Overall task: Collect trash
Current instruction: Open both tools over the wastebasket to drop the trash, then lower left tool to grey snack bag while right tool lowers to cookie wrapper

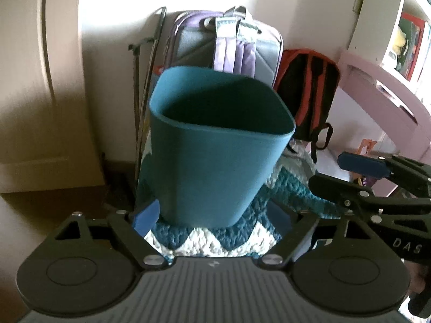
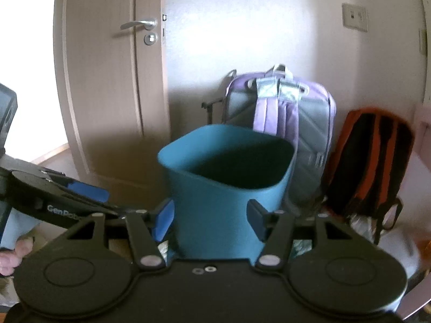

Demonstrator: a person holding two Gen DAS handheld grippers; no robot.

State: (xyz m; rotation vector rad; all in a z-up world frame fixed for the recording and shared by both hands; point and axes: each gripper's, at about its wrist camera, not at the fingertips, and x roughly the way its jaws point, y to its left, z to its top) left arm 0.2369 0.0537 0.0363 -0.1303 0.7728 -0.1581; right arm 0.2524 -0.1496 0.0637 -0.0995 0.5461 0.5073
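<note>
On the left tool (image 2: 62, 196), "GenRobo", right tool (image 1: 377, 183), "DAS"

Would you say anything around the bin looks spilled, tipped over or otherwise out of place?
Nothing stands out: the teal bin stands upright on the rug, nothing spilled around it, and both backpacks lean against the wall.

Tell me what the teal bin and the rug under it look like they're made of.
Teal bin: likely moulded plastic, matte to satin; smooth seamless walls, rounded corners, a thin even rim and soft sheen. Rug: textile, seemingly woven or knitted yarn; a bumpy, nubby surface in a teal and white zigzag. The exact fibre cannot be told.
</note>
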